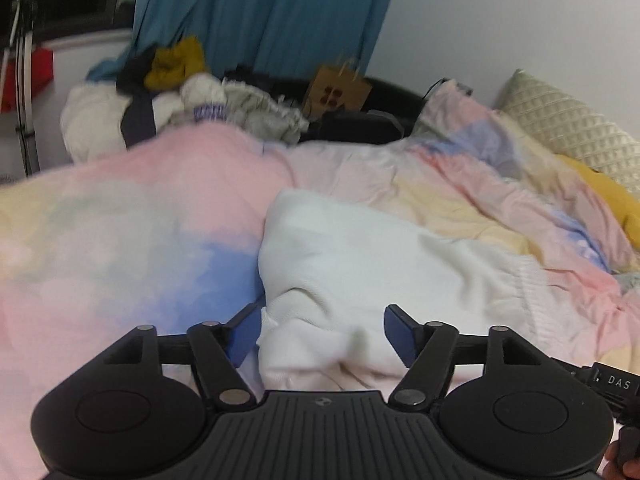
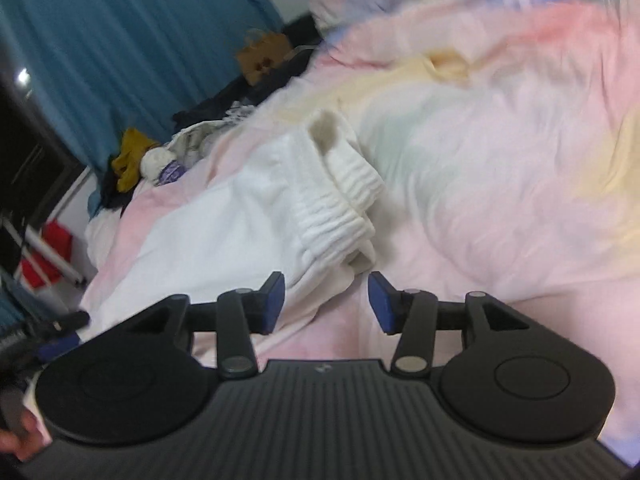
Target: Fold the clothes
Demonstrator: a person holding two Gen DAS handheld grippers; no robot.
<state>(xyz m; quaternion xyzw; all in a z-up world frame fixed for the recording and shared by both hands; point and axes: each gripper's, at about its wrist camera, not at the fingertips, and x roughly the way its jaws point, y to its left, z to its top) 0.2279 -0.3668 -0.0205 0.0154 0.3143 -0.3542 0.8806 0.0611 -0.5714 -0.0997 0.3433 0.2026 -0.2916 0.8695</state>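
Left gripper [image 1: 322, 330] released, white sweater [image 1: 360, 264] bunched between its fingers; right gripper [image 2: 326, 302] released, ribbed cuff [image 2: 340, 200] just ahead.

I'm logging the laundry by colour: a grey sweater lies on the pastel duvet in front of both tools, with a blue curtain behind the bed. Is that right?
Not quite: the sweater is white, not grey, as the left wrist view shows. It does lie on the pastel duvet in front of both tools, with the blue curtain behind the bed.

sweater [image 1: 360, 264]: white knit, ribbed cuff | duvet [image 1: 120, 220]: soft cloth | tool [image 1: 320, 334]: matt plastic
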